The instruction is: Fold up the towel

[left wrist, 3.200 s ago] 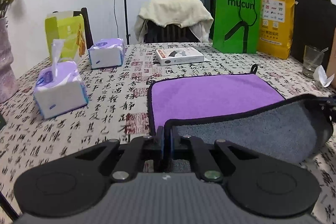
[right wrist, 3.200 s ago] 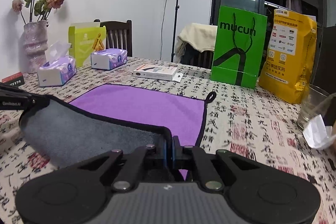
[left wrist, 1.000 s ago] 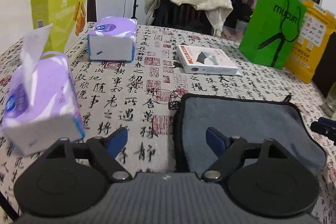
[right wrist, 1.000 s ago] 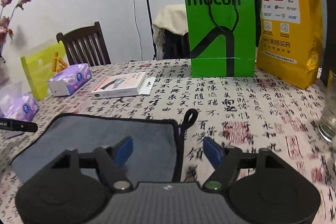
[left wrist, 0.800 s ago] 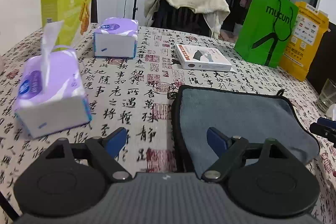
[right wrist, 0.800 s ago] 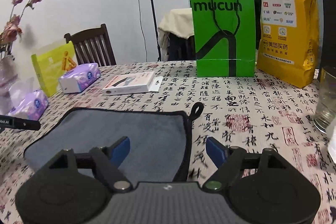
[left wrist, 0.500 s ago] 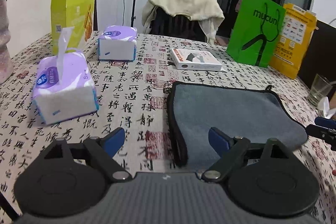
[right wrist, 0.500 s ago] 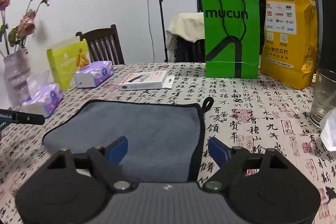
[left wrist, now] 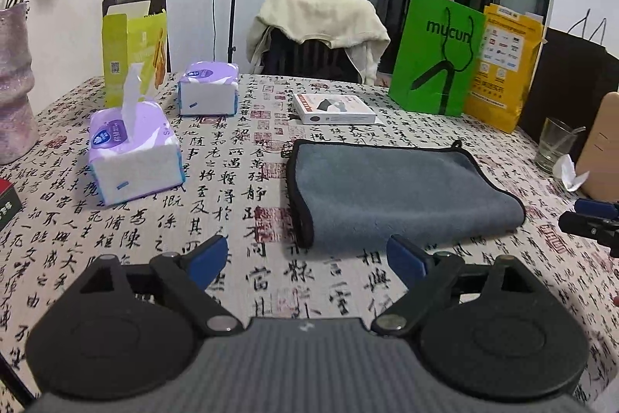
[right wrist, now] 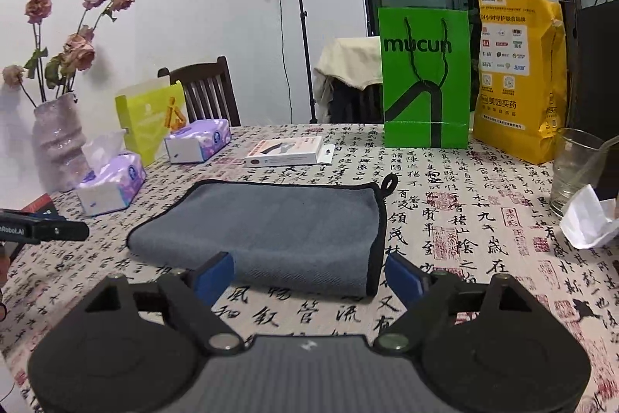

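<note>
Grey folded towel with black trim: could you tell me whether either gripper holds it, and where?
Neither: the left gripper and right gripper are open, short of the grey towel.

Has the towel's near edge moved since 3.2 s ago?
Yes. The near edge went over toward the white box; the towel now lies folded, grey side up, purple hidden. Both hand-held grippers are open, clear of it.

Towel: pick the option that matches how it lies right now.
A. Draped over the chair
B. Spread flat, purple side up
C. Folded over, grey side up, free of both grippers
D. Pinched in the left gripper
C: the towel lies doubled on the table with its grey face up, and both the left gripper and the right gripper are open and short of it.
</note>
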### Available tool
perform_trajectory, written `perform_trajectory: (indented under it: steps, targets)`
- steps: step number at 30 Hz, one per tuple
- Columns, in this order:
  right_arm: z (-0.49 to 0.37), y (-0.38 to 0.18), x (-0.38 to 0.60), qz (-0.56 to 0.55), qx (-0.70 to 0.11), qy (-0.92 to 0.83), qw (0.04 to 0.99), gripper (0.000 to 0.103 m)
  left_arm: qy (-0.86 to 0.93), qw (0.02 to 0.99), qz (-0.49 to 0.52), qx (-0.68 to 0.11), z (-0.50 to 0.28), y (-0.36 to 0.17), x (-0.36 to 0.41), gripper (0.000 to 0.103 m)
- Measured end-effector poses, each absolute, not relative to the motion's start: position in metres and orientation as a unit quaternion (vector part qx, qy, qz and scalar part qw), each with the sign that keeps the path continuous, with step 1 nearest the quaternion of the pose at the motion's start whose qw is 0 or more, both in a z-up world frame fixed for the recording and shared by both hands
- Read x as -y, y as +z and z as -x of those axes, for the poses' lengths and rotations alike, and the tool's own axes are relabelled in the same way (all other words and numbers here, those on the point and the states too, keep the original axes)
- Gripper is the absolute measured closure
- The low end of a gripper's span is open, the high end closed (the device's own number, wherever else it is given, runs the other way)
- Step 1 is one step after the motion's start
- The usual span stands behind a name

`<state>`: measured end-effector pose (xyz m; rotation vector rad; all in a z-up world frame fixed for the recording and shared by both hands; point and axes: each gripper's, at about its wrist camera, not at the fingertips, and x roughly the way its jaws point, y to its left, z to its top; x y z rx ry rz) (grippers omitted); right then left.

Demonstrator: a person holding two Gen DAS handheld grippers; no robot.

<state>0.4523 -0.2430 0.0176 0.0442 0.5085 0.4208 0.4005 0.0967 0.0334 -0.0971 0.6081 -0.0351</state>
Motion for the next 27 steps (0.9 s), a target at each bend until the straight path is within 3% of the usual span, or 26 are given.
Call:
perform_trajectory:
  steps: [9,27]
  targets:
    - [-0.411,0.021,0.247,-0.017,-0.250,0.207,0.946,0.016,-0.025,0.959,0.034,-0.280,-0.354,0.039,-0.087,0.004]
    - [-0.328,0.032,0.250,-0.019,-0.223,0.225,0.948,0.012,-0.042,0.965,0.021,-0.259,-0.276,0.038,-0.071,0.002]
